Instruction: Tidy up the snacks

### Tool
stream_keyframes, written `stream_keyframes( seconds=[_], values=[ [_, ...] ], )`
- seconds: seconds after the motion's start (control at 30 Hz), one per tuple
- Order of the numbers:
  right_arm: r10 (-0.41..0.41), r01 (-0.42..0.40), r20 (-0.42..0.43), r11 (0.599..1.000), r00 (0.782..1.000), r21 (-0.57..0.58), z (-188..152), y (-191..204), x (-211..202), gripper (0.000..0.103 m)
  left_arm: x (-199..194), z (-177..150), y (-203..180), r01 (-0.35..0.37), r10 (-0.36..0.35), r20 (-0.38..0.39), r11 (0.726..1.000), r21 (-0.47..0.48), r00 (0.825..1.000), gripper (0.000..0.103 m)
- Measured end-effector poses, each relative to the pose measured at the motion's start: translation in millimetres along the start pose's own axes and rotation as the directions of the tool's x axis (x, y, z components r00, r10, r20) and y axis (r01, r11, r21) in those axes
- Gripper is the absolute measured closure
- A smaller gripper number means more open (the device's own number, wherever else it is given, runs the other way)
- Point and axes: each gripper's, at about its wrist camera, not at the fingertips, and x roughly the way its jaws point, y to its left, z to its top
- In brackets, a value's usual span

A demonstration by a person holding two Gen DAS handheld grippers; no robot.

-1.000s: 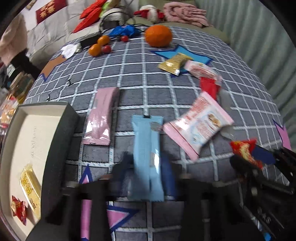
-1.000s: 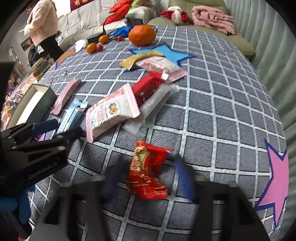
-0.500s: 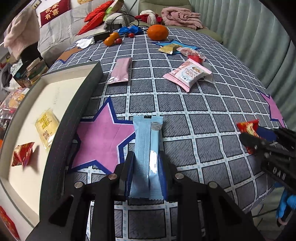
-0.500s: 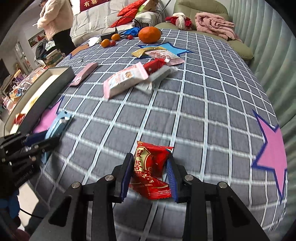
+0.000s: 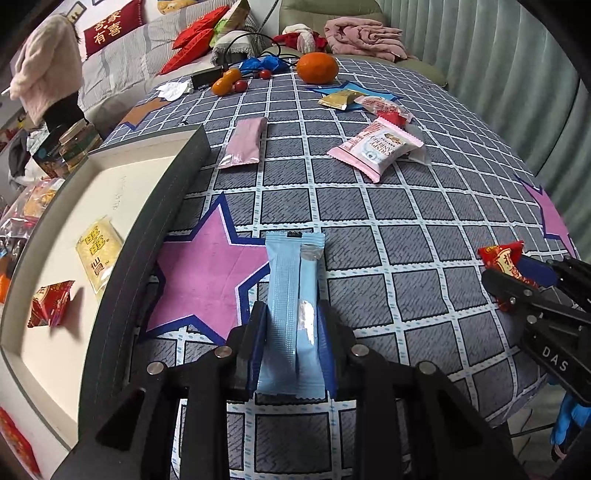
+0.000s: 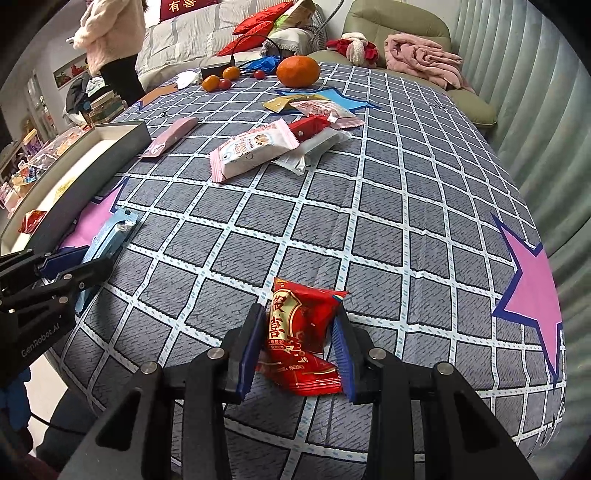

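My left gripper (image 5: 293, 314) is shut on a long light-blue snack packet (image 5: 293, 295), held above the checked tablecloth beside the open box (image 5: 155, 236). The box holds a yellow packet (image 5: 98, 254) and a red packet (image 5: 50, 302). My right gripper (image 6: 301, 325) is shut on a red candy packet (image 6: 301, 332), held over the table's near edge. The right gripper also shows in the left wrist view (image 5: 517, 273), and the left gripper in the right wrist view (image 6: 79, 264). A pink bar (image 5: 243, 142), a pink-white bag (image 5: 376, 147) and several more packets (image 6: 314, 110) lie farther back.
A large orange (image 5: 317, 67), small fruits (image 5: 227, 82) and cables lie at the table's far end. A person in a pink sweater (image 6: 110, 33) stands at the far left. A sofa with cushions and a pink blanket (image 6: 421, 59) is behind the table.
Both grippers have lifted their packets off the cloth and pulled back toward the near edge. The left one has moved closer to the box.
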Motion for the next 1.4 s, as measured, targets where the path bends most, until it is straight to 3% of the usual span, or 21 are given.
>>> stream_keyframes(
  seconds=[0.93, 1.2, 1.4],
  values=[
    [-0.004, 0.004, 0.002, 1.0, 1.0, -0.002, -0.3, 0.5, -0.1, 0.065, -1.0, -0.3, 0.5, 0.004, -0.004, 0.003, 1.0, 0.001, 1.0, 0.073],
    [0.057, -0.055, -0.041, 0.997, 0.998, 0.047, 4.2, -5.2, -2.5, 0.065, -4.4, 5.4, 8.8, 0.097, -0.098, -0.025, 0.995, -0.037, 0.995, 0.076],
    [0.097, -0.093, -0.043, 0.992, 0.994, 0.088, 13.9, -4.9, -9.5, 0.065, -13.9, 12.4, 17.8, 0.126, -0.126, 0.009, 0.99, -0.056, 0.992, 0.076]
  ],
)
